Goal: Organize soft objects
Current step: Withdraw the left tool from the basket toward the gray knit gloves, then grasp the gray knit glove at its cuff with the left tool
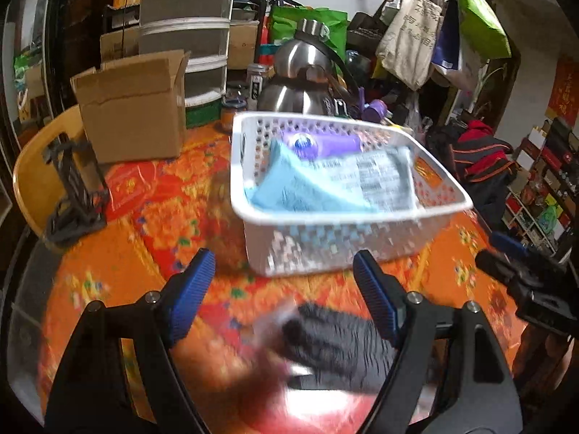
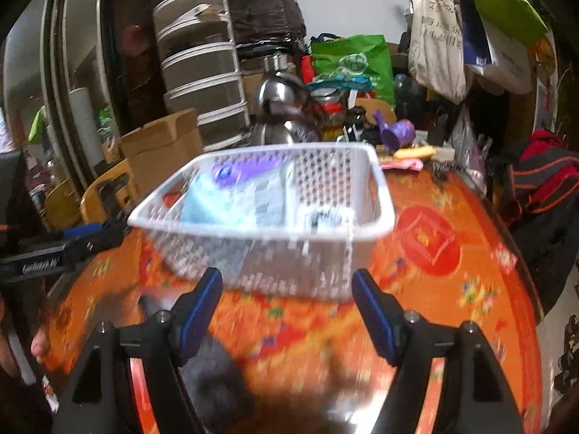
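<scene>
A white perforated basket stands on the orange patterned counter, toward its far edge, just in front of a steel kettle. Inside it lie a light blue cloth, a printed packet over the cloth, and a purple roll against the far wall. On the near side of the basket, close to the counter's near edge, a dark grey soft item lies on the counter — blurred, so its exact kind cannot be told.

The left gripper hovers above that dark item with its jaws spread wide, holding nothing. The right gripper likewise has its jaws wide apart and empty, pointing at the basket's near wall; the dark item shows beside its left finger. A cardboard box sits toward the far left corner.
</scene>
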`<state>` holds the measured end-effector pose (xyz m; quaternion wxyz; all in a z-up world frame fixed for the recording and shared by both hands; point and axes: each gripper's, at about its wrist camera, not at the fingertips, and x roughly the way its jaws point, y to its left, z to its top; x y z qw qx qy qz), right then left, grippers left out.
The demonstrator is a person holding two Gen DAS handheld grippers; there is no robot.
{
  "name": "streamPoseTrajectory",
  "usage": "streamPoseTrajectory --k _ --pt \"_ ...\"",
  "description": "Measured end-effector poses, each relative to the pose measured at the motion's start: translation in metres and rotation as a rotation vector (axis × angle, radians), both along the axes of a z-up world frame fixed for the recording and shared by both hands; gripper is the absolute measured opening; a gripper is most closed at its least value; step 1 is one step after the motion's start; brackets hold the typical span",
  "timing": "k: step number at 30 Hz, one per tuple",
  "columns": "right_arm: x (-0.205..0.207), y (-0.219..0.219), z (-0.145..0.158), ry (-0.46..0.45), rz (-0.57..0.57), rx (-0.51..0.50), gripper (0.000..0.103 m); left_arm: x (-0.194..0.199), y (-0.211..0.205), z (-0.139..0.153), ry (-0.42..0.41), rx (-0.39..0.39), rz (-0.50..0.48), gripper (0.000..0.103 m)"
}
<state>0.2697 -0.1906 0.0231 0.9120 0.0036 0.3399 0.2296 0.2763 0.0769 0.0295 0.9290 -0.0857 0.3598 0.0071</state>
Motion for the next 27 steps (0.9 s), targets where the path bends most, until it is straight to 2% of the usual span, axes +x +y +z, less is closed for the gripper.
streamPoseTrajectory --k 5,9,12,17,24,27 --pt "-0.047 -0.003 -0.036 0.069 0.038 0.031 0.076 -0.042 -0.008 -0.021 0.011 -0.017 -0.033 0.077" --pt "-0.067 0.003 -0.066 0.129 0.059 0.018 0.076 -0.064 -0.018 -0.043 0.024 -0.032 -0.041 0.077" --pt "-0.072 0.005 -0.082 0.181 0.081 0.031 0.076 -0.064 -0.025 -0.06 0.044 -0.031 -0.044 0.077" --pt "-0.077 0.009 -0.085 0.172 0.109 0.028 0.076 -0.051 -0.038 -0.08 0.076 -0.02 -0.065 0.077" --pt "-0.077 0.014 -0.088 0.172 0.136 0.028 0.064 -0.049 -0.047 -0.094 0.104 0.0 -0.071 0.077" --pt "-0.076 0.019 -0.092 0.193 0.158 0.026 0.052 -0.051 -0.051 -0.1 0.113 0.001 -0.082 0.072"
